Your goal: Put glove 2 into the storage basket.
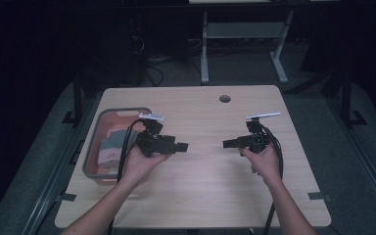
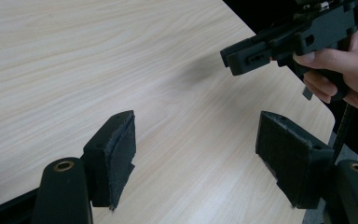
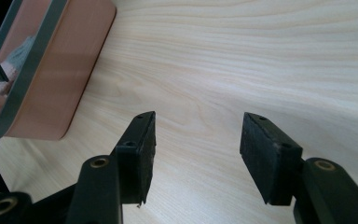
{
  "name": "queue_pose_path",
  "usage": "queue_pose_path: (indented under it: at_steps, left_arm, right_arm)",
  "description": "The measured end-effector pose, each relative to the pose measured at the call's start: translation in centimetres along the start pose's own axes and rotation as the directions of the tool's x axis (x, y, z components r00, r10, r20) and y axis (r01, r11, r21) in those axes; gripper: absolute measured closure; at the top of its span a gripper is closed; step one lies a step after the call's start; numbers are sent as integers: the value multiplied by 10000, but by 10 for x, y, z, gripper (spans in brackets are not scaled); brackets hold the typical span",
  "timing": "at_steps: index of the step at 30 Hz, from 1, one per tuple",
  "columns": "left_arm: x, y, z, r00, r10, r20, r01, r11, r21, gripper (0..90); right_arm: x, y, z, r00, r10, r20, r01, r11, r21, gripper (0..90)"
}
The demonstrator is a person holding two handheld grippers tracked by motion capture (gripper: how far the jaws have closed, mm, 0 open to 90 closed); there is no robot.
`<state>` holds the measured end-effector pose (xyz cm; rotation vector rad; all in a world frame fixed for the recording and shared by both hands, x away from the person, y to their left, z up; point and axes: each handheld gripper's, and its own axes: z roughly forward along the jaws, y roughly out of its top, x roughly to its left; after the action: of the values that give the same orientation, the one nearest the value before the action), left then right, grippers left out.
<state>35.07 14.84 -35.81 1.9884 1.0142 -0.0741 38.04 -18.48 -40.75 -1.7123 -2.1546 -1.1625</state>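
- Dark room around us; pale wood-grain table (image 1: 210, 191), smooth and matte, with rounded corners and a small round hole (image 1: 224, 98) near its far edge.
- Landmark: the basket (image 1: 89, 161), a salmon-pink tub with a grey rim and rounded corners, standing at the table's left side. Folded cloths (image 1: 111, 149) lie inside it, soft, in grey and pinkish layers; that is the work's thing as we read it.
- Left gripper (image 1: 182, 147) hangs just right of the basket, above its rim side. Jaws spread, nothing between them; pads (image 2: 121, 158) are black, felt-like, frayed at the edges.
- Right gripper (image 1: 227, 143) is well to the right of the basket, pointing back toward it. Jaws spread and empty as well; pads (image 3: 268, 154) are blocky and dark.
- Risk, our judgement: the two grippers face each other over bare table, so a hasty reach toward the basket could knock them together.
- Risk: the cloth is limp and layered, so a shallow pinch may lift one fold alone, or drag the stack.
- Risk: the basket looks light and could slide or tip if a jaw hooks its rim.
- Trailing cables (image 1: 127, 142) cross the basket and might snag the cloth.
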Motion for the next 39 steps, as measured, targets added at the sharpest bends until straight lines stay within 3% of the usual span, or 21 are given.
queue_pose_path:
  at_steps: [13,19,25,31,39]
  left_arm:
    - [-12,-8,19,9993,91,355,-93,9999,51,281]
    - [-16,-13,25,9987,185,465,-187,9998,28,279]
    - [-21,-22,31,9980,249,589,-245,9997,-75,279]
    - [-27,-31,36,9972,340,663,-330,9993,-165,277]
    - [-32,-45,45,9965,461,703,-454,9989,-115,273]
  right_arm:
    - [-18,-16,-9,9994,339,104,-339,9994,-14,445]
    - [-27,-25,-11,9993,205,312,-207,9998,70,438]
    - [-38,-34,-17,9994,315,163,-316,9995,42,432]
    - [-41,-42,-22,9998,91,190,-91,10000,12,424]
    - [-46,-58,-28,9997,131,193,-132,9999,46,413]
